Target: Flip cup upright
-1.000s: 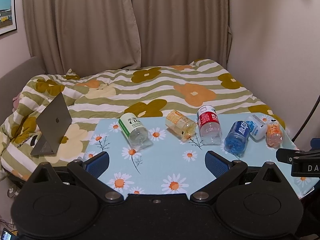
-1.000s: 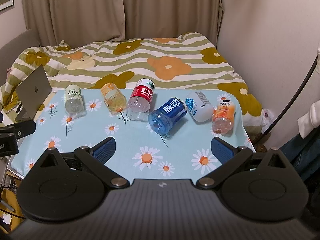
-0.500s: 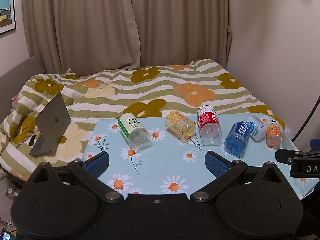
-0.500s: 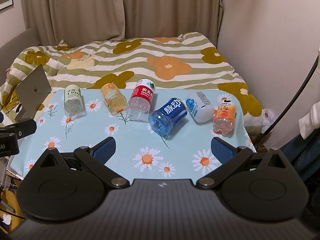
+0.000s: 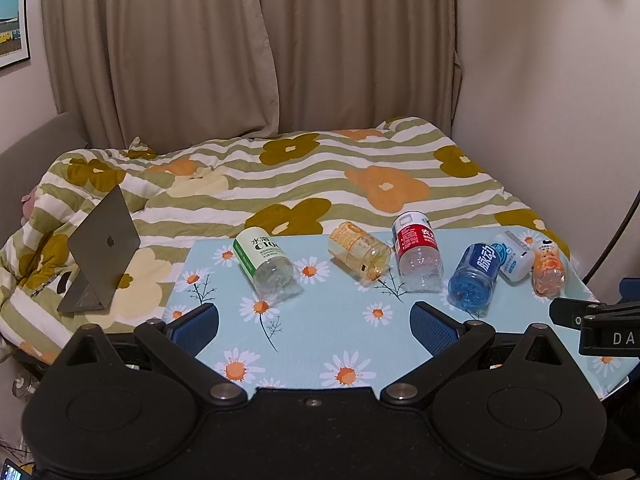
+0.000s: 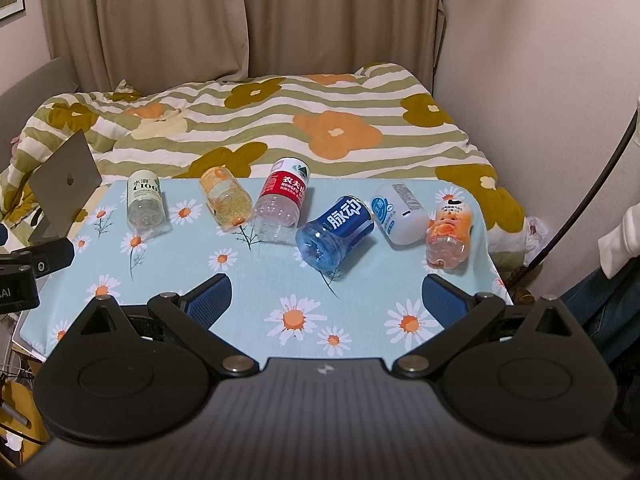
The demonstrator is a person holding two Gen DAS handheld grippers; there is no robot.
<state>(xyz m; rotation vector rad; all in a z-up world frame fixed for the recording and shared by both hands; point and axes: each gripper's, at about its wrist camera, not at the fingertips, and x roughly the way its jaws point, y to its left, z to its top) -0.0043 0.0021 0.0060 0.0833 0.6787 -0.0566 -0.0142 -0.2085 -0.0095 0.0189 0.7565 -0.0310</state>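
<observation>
Both my claws hover wide and empty, near the bench (image 5: 320, 340) edge.
Six cups lie toppled; next, I reach for the blue cup (image 6: 334, 232).

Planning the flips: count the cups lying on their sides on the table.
6, in a row across the table, left to right: green, yellow, red, blue, white, orange. None looks hidden.

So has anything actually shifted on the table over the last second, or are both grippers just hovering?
Nothing visibly changed. The left gripper and right gripper hover open as before, holding nothing. All six cut-off bottle cups, from the green-label cup to the orange cup, lie on their sides on the daisy cloth where they were.
</observation>
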